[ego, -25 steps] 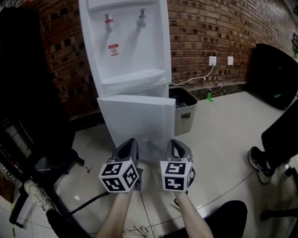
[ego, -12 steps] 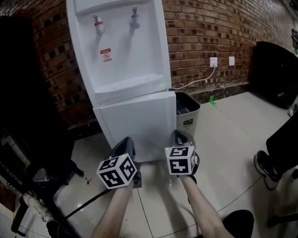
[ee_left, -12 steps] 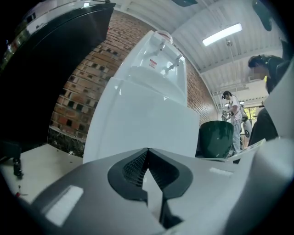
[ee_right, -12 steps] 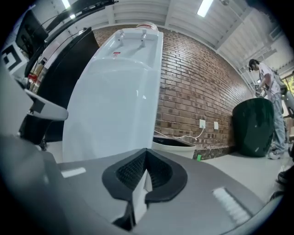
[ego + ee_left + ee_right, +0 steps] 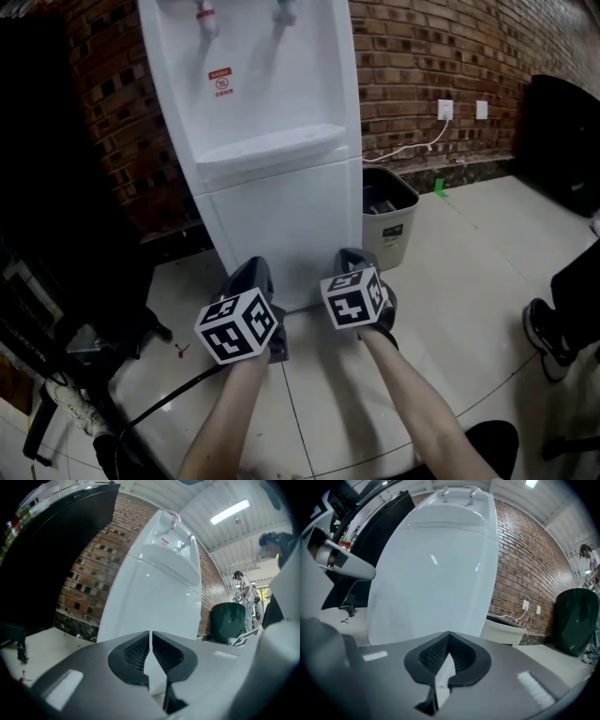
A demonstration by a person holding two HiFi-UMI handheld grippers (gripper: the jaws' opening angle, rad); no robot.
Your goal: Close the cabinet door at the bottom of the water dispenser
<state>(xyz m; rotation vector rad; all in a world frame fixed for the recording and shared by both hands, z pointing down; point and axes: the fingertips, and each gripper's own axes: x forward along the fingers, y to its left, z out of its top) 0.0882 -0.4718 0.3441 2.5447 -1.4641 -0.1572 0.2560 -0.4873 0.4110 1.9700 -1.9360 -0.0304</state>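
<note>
The white water dispenser (image 5: 272, 141) stands in the upper middle of the head view, against the brick wall (image 5: 422, 56). Its cabinet door (image 5: 281, 230) is the flat white panel at the bottom, under the drip tray (image 5: 267, 150). The door sits flat and in line with the body, so it looks closed. You hold 2 grippers low in the middle of the frame, both aimed at that door. Your left gripper (image 5: 251, 274) has its jaws together with only a thin slit between them, and nothing is in them. Your right gripper (image 5: 351, 257) has its jaws pressed together too, and it holds nothing. Its tip is very near the lower right part of the door, but you cannot tell if it touches. In both gripper views the white door fills the space just past the jaws. A white trash bin (image 5: 389, 220) stands just right of the dispenser, near 2 wall sockets (image 5: 445, 110) with a white cable (image 5: 408, 150). A dark shoe (image 5: 544, 333) shows at the right edge.
</note>
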